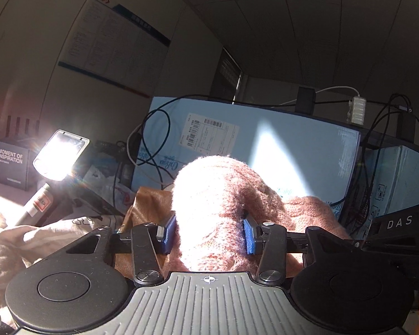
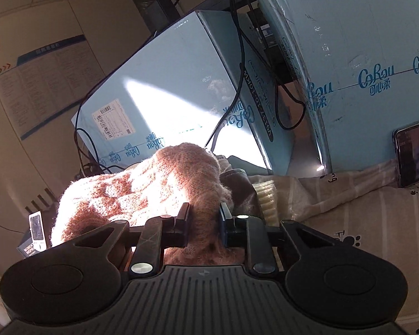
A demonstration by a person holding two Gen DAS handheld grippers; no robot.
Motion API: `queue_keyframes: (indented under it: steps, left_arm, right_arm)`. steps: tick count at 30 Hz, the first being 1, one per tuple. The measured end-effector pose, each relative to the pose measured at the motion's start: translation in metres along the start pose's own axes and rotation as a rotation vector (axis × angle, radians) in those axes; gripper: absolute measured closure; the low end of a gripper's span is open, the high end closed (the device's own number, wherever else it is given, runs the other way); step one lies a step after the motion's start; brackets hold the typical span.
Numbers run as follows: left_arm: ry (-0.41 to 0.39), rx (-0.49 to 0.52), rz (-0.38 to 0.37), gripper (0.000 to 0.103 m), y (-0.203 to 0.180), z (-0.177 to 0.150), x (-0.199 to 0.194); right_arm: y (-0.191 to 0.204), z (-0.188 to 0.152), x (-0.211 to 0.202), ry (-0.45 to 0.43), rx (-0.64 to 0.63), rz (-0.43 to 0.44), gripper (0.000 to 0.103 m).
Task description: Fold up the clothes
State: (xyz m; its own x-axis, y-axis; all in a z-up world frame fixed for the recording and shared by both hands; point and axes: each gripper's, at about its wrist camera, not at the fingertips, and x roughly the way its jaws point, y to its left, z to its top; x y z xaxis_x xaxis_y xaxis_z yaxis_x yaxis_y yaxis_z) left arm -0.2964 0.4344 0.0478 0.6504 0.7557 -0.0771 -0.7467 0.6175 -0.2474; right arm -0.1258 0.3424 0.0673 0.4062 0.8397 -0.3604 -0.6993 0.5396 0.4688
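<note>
A pink-orange knitted sweater [image 1: 215, 195] bulges up between the blue pads of my left gripper [image 1: 209, 233], which is shut on a thick bunch of it and holds it raised. In the right wrist view the same sweater [image 2: 153, 184] is bunched in my right gripper [image 2: 204, 223], whose jaws are shut on a fold of the knit. The rest of the sweater hangs out of view below both grippers. A brown garment [image 1: 148, 203] lies behind the sweater.
Light blue cartons [image 1: 265, 145] [image 2: 349, 69] with loose black cables stand close ahead. A bright lamp [image 1: 60, 155] and a small black box [image 1: 9, 164] are at the left. A phone [image 2: 413, 153] leans on a carton above a beige striped sheet [image 2: 377, 217]. A brush [image 2: 265, 201] lies near.
</note>
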Motion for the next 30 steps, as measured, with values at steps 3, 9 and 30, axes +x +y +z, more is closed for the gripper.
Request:
queue_keyframes:
  steps: [3, 9, 30]
  left_arm:
    - [-0.082, -0.032, -0.046, 0.063, 0.003, 0.003, -0.014]
    - [-0.262, -0.022, -0.257, 0.063, -0.004, 0.0, -0.043]
    - [0.308, 0.115, -0.831, 0.058, -0.146, -0.061, -0.106]
  right_arm:
    - [0.006, 0.003, -0.017, -0.036, -0.006, 0.072, 0.09]
    - [0.017, 0.004, -0.067, -0.108, -0.022, 0.2, 0.091]
    - [-0.138, -0.032, -0.267, -0.213, -0.07, -0.279, 0.091]
